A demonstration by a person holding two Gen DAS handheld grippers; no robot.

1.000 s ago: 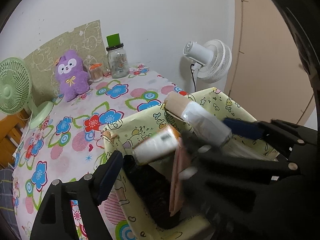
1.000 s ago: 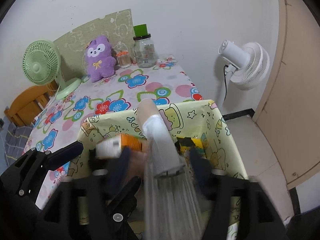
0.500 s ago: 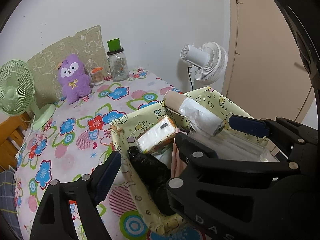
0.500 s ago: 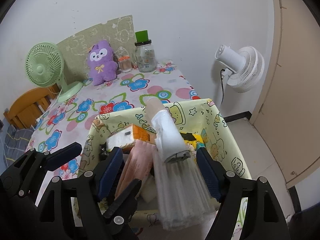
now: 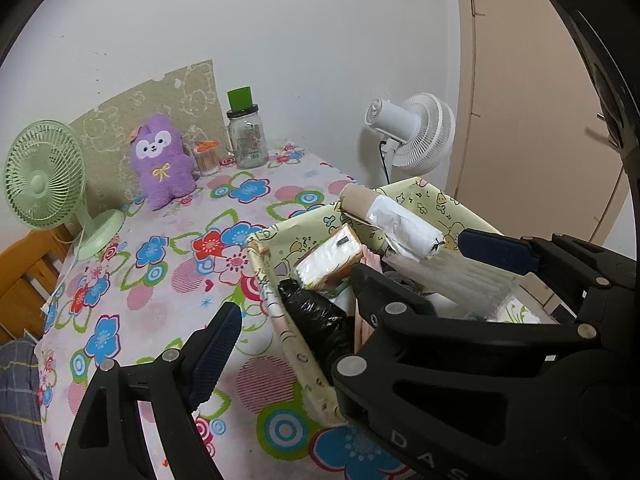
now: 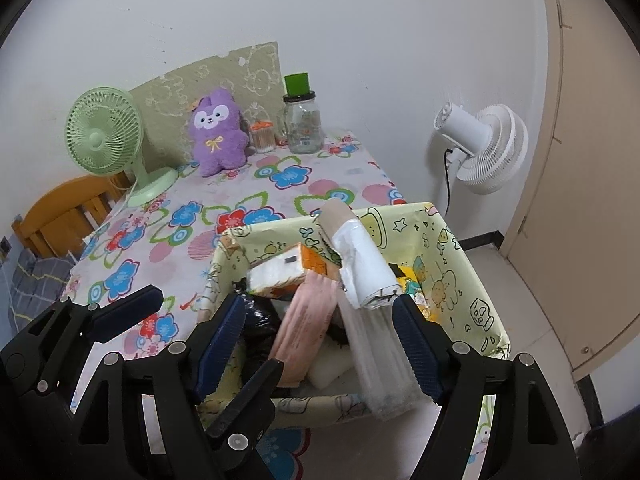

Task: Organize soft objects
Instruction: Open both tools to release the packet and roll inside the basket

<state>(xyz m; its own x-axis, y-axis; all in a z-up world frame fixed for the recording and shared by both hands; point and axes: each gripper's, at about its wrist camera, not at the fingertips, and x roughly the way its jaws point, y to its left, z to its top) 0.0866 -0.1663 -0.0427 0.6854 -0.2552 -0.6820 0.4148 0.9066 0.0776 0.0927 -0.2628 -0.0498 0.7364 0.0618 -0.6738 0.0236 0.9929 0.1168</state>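
Clutter filled the yellow cartoon-print basket (image 6: 452, 280), and much of it was hard for you to read: the black plastic bag (image 5: 316, 316) sat deep against the basket's left wall, half hidden behind your right gripper's frame in the left wrist view, and the clear sleeve (image 6: 380, 356) at the basket's near side was blurred. The white block beneath the pink pack (image 6: 308, 324) was mostly covered. The letters "DAS" showed on a gripper frame in front of the basket; the tissue pack (image 6: 288, 272) carried a small dark label too small to read, and the print on the glass jar (image 6: 304, 128) far behind the basket was illegible. Your left gripper (image 5: 344, 280) had its jaws spread wide and released, one finger over the flowered tabletop (image 5: 168, 280) left of the basket, the other over the basket's contents, gripping nothing. Your right gripper (image 6: 320, 340) was likewise spread and empty above the basket, straddling the pink pack and sleeve without pressing them. The roll (image 6: 356, 252) leaned on the basket's far rim.
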